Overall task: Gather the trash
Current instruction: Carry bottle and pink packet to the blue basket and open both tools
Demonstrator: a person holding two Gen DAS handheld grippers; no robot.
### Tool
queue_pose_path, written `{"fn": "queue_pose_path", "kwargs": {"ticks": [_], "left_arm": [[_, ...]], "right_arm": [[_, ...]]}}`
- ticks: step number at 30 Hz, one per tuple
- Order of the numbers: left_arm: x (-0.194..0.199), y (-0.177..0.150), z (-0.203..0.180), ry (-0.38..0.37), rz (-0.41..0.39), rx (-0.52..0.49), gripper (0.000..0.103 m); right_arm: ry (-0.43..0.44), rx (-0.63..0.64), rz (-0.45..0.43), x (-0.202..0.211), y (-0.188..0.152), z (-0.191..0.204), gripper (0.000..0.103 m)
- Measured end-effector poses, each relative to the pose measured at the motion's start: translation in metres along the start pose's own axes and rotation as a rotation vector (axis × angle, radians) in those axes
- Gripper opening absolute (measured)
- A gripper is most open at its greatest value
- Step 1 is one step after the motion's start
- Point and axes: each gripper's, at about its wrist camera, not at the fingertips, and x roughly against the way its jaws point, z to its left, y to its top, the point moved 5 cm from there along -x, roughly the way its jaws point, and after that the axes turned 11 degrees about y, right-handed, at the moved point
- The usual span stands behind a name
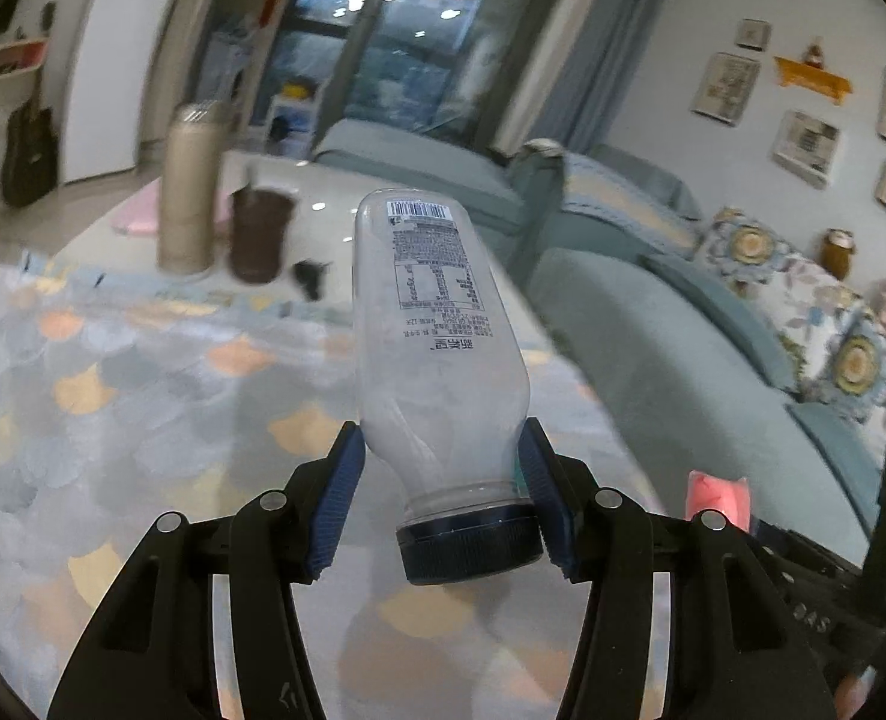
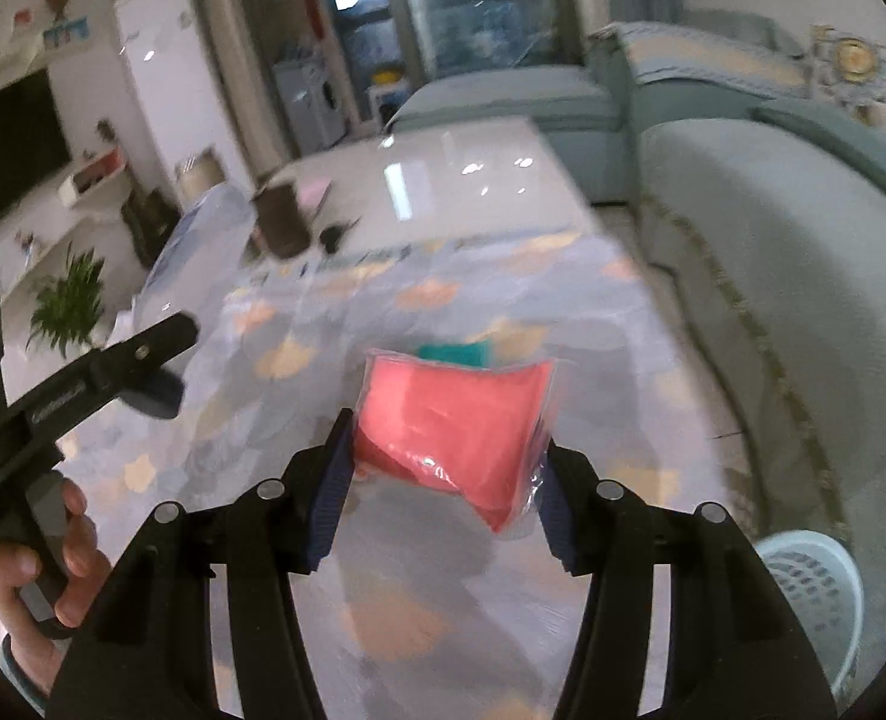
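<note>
My left gripper (image 1: 440, 474) is shut on an empty clear plastic bottle (image 1: 437, 336) with a dark blue cap (image 1: 470, 552); the cap end points toward the camera and the bottle is held above the table. My right gripper (image 2: 443, 468) is shut on a pink packet in clear wrap (image 2: 452, 426) and holds it above the table. The pink packet also shows at the right in the left wrist view (image 1: 719, 498). The left gripper shows at the left in the right wrist view (image 2: 113, 366), held by a hand.
A patterned cloth (image 1: 143, 396) covers the table. A tall beige flask (image 1: 188, 192), a brown cup (image 1: 260, 237) and a small dark object (image 1: 311, 276) stand at the far end. A teal sofa (image 2: 773, 252) runs along the right. A pale blue basket (image 2: 815, 588) sits on the floor.
</note>
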Motion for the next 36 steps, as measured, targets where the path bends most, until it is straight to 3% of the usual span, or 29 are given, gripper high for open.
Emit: {"fn": "queue_pose_path", "kwargs": {"ticks": [7,15,21,28,32,36], "left_arm": [[0.051,-0.003,-0.079,-0.111,-0.037,-0.092,0.051],[0.071,-0.057,-0.178,-0.243,0.027,-0.213,0.051],[0.062,-0.117,-0.238,-0.309,0.108,-0.331,0.051],[0.033,-0.179,-0.270,-0.322,0.234,-0.435,0.052],[0.019,-0.192,-0.271,-0.343,0.302,-0.436,0.052],[0.012,-0.199,-0.270,-0.334,0.318,-0.449,0.053]], "right_arm": [[-0.079,-0.115,-0.086,0.097,-0.013,-0.054,0.051],[-0.244,-0.255,-0.119,0.170,-0.059,-0.136,0.051],[-0.326,-0.354,-0.068,0.189,-0.094,-0.187,0.051],[-0.384,-0.495,0.019,0.194,-0.133,-0.237,0.052],[-0.401,-0.538,0.058,0.195,-0.148,-0.250,0.054],[-0.399,-0.549,0.076,0.191,-0.150,-0.250,0.054]]}}
